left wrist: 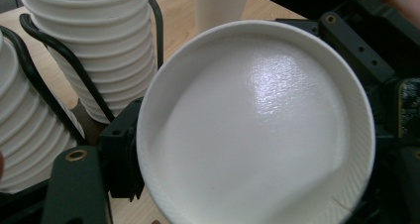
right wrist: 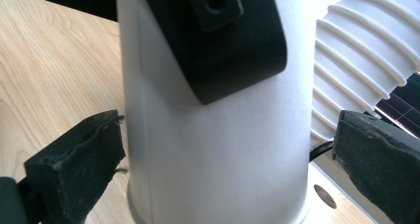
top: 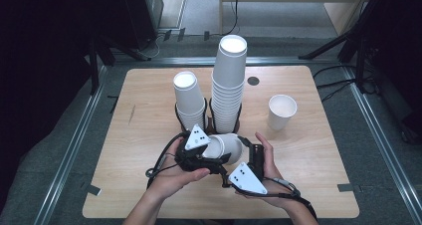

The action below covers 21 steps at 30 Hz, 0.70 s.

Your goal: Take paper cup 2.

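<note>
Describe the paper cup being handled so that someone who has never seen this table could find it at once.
Start at the tall stack of cups in the black holder at the middle of the wooden table. Just in front of it, between the two hands, lies a white paper cup. Unlike the upright lone cup, it lies sideways, clamped by the left gripper.

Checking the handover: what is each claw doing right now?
Left claw: shut on the paper cup.
Right claw: open, pads either side of the cup, apart from it.

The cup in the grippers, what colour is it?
White, the held cup, inside and outside. The left gripper view shows it best.
</note>
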### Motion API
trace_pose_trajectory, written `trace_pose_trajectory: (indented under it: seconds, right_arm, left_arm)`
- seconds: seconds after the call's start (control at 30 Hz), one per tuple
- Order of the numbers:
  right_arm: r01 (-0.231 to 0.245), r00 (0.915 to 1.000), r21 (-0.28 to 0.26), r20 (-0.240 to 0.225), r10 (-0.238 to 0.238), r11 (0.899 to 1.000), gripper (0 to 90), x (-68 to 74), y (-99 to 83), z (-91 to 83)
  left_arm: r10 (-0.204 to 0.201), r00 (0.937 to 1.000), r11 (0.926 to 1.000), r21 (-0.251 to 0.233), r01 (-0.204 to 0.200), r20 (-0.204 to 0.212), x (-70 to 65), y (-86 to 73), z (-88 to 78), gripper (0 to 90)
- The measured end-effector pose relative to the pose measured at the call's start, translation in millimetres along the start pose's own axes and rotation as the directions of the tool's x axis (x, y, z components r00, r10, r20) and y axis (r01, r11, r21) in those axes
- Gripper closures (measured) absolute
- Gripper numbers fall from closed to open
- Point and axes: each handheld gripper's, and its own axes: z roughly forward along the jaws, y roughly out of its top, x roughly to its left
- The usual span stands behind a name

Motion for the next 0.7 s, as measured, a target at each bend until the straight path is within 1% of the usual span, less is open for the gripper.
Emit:
trace_pose_trajectory:
  seconds: [0.07, 0.17, 0.2, 0.23, 0.3, 0.37, 0.43, 0.57, 0.63, 0.7]
  right_arm:
    - [0.004, 1.0000, -0.004, -0.005, -0.004, 1.000, 0.0, -1.2, 1.3, -3.2]
    - [0.012, 0.9999, -0.002, -0.011, -0.012, 1.000, 0.0, -3.7, 2.3, -9.6]
    - [0.015, 0.9998, -0.002, -0.012, -0.015, 1.000, 0.0, -4.8, 2.3, -12.1]
    - [0.019, 0.9997, 0.001, -0.015, -0.019, 1.000, 0.0, -5.6, 2.0, -15.0]
    - [0.023, 0.9995, 0.009, -0.020, -0.023, 1.000, 0.0, -7.4, 0.7, -21.1]
    - [0.027, 0.9994, 0.012, -0.021, -0.027, 1.000, 0.0, -9.2, -0.7, -26.3]
    - [0.024, 0.9996, 0.017, -0.018, -0.024, 1.000, 0.0, -11.1, -2.0, -30.9]
    - [0.015, 0.9999, 0.026, -0.005, -0.015, 1.000, 0.0, -16.7, -4.1, -39.3]
    - [0.006, 1.0000, 0.026, 0.003, -0.006, 1.000, 0.0, -19.9, -5.1, -43.1]
    - [-0.002, 0.9999, 0.030, 0.011, 0.002, 1.000, 0.0, -22.4, -6.5, -46.5]
  left_arm:
    - [-0.007, 0.9999, 1.0000, -0.003, 0.007, 0.008, 1.1, -0.7, -0.3, 23.3]
    - [-0.001, 1.0000, 1.0000, -0.004, 0.001, 0.009, 1.2, -2.2, 0.5, 23.3]
    - [0.002, 1.0000, 1.0000, -0.006, -0.002, 0.007, 0.8, -2.5, 0.6, 23.4]
    - [0.005, 1.0000, 0.9999, -0.008, -0.005, -0.005, 0.2, -2.8, 0.7, 23.5]
    - [0.012, 0.9998, 0.9998, -0.014, -0.013, -0.016, -1.1, -3.0, 1.3, 23.5]
    - [0.019, 0.9997, 0.9997, -0.014, -0.019, -0.017, -2.2, -3.3, 2.4, 23.6]
    - [0.022, 0.9993, 0.9995, -0.022, -0.023, -0.030, -3.0, -4.1, 3.9, 23.6]
    - [0.026, 0.9990, 0.9987, -0.043, -0.028, -0.036, -2.8, -6.8, 7.0, 23.6]
    - [0.035, 0.9984, 0.9974, -0.061, -0.038, -0.043, -3.4, -8.5, 8.3, 23.6]
    - [0.027, 0.9984, 0.9964, -0.079, -0.031, -0.049, -3.5, -9.6, 9.1, 23.6]
